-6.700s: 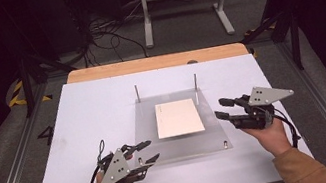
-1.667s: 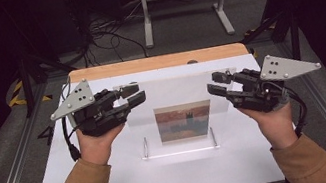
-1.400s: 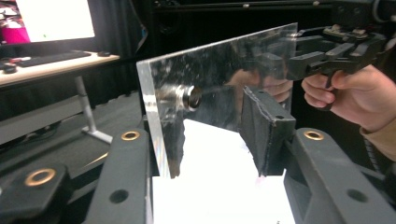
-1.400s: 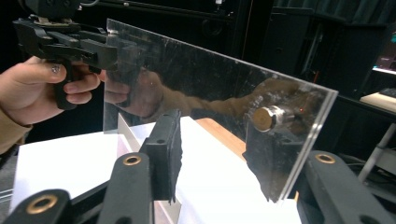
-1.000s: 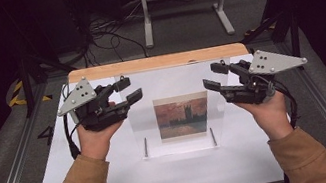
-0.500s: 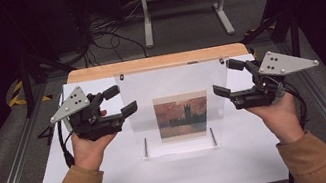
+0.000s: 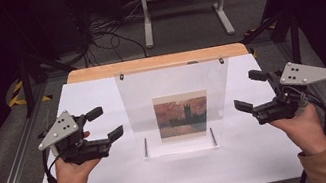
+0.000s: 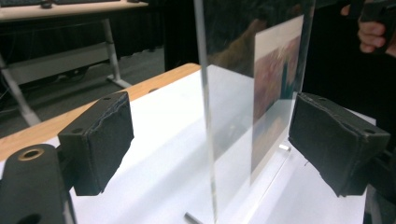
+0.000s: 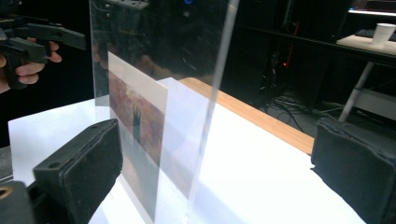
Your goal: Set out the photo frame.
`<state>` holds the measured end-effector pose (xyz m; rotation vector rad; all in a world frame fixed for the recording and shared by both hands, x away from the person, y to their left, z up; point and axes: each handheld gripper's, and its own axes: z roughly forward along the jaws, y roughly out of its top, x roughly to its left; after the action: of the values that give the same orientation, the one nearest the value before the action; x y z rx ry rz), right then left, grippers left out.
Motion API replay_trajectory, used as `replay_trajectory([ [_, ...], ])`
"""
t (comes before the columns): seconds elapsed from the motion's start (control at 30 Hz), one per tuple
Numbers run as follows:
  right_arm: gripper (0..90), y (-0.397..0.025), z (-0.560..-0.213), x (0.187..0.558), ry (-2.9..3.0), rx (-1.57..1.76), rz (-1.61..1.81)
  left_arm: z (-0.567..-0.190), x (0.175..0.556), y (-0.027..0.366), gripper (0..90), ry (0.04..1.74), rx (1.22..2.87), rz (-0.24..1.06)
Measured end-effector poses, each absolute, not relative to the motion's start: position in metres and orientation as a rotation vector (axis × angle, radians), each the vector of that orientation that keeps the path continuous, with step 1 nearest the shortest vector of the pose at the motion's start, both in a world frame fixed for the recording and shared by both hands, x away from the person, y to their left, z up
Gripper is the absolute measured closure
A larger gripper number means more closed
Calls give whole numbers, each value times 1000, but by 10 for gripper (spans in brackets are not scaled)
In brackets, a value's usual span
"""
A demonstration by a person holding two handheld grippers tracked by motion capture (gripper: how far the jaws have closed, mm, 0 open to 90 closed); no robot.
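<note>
Your left gripper (image 7: 104, 123) stands wide open, touching nothing. The clear panel (image 7: 174, 89) with its picture (image 7: 182, 116) stands upright between the two grippers, its edge in line with each jaw gap. Your right gripper (image 7: 251, 90) is likewise spread, clear of the panel.

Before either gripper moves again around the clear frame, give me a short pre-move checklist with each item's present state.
1. Frame stands upright on the table: ok.
2. Left gripper open and apart from the frame: ok; its edge lies between the jaws in the left gripper view.
3. Right gripper open and apart from the frame: ok.
4. Picture sits straight inside the frame: ok.
5. Two metal pegs at the base rest on the table: ok as far as the high view shows.
6. Frame steady enough to stand unheld: cannot tell.
</note>
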<state>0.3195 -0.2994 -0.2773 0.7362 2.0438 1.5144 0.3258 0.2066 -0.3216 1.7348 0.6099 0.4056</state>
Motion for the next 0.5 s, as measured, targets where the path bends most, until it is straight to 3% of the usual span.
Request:
replay_trajectory([
  [0.5, 2, -344, -326, 306, 2047, 895, 1471, -380, 306, 244, 90, 709, 1743, 430],
])
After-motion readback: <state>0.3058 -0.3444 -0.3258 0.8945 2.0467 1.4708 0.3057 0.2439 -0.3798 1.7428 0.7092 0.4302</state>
